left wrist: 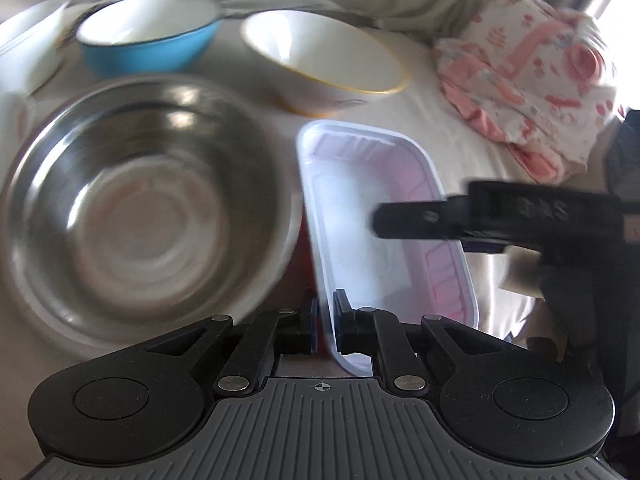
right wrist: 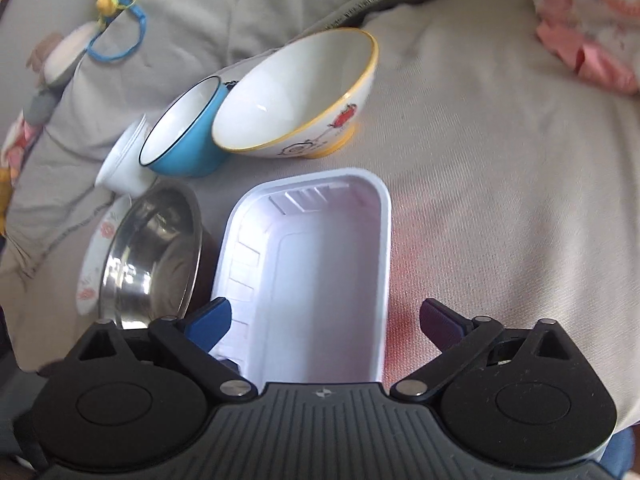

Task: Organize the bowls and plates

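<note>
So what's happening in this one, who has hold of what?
A person with a hand-held gripper in each hand is sorting dishes on a cloth-covered surface. The left hand-held gripper is clamped on the rim of a white plastic tray. The right hand-held gripper is open, its fingers straddling the tray without pressing on it. Beside the tray sit a steel bowl, a blue bowl and a yellow-rimmed white bowl, none held.

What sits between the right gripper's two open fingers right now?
The white plastic tray lies lengthwise between the right gripper's spread fingers, untouched by either pad, as the right wrist view shows. The left gripper pinches its near rim.
</note>
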Tool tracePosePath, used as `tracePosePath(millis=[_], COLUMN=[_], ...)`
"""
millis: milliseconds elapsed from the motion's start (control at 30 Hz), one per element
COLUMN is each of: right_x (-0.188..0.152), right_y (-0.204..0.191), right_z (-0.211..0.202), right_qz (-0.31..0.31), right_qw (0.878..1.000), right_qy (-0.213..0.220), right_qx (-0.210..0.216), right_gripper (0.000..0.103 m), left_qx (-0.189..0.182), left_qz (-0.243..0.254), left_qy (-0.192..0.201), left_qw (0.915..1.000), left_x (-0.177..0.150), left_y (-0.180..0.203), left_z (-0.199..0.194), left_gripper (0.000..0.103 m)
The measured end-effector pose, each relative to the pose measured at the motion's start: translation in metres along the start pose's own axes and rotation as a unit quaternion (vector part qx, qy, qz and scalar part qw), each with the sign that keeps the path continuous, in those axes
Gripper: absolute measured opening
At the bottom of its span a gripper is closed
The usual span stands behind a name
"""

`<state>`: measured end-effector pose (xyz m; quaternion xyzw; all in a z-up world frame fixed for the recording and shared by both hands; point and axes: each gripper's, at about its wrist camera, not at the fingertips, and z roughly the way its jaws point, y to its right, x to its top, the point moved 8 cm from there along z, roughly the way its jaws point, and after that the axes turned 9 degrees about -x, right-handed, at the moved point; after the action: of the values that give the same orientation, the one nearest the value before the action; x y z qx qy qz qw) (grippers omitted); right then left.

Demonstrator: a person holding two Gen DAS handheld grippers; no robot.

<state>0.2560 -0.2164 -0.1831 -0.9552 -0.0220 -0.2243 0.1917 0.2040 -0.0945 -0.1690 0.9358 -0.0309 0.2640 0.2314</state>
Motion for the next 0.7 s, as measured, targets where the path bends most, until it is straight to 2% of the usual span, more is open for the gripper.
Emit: tracePosePath(millis=[67, 133, 267, 367, 500, 567, 700], right_x=[0.005, 0.013, 0.036, 0.056, 0.067, 0.067, 0.067], right_y=[0.005, 0.010, 0.029, 0.048, 0.069, 0.071, 0.063], right_z=[0.004, 0.002, 0.000, 0.004, 0.007, 0.007, -0.006], right_qz=[0.021, 0.025, 0.045, 0.068, 0.101, 0.100, 0.069], right_qw=[1.000, 0.999, 0.998, 0.996, 0.992, 0.991, 0.987], right_qy=[-0.004, 0.015, 0.046, 0.062, 0.066, 0.069, 0.100], right_qx=[0.018, 0.012, 0.003, -0.018, -0.043, -0.055, -0.110], right_gripper=[0.092, 0.091, 0.088, 0.088, 0.088, 0.088, 0.088], left_qx=[0.001, -0.001, -0.010, -0.024, -0.030, -0.036, -0.067], left_qz=[0.011, 0.027, 0.043, 0.042, 0.053, 0.035, 0.021], left_qy=[-0.007, -0.008, -0.007, -0.002, 0.014, 0.007, 0.004], left_qw=[0.9999, 0.9996, 0.9990, 0.9988, 0.9980, 0.9987, 0.9975], left_x=[0.005, 0.012, 0.033, 0.050, 0.065, 0.064, 0.054], left_y=[0.010, 0.021, 0.034, 0.042, 0.050, 0.047, 0.045], left_z=[0.009, 0.018, 0.042, 0.061, 0.072, 0.070, 0.040], left_gripper=[0.013, 0.021, 0.020, 0.020, 0.020, 0.020, 0.020])
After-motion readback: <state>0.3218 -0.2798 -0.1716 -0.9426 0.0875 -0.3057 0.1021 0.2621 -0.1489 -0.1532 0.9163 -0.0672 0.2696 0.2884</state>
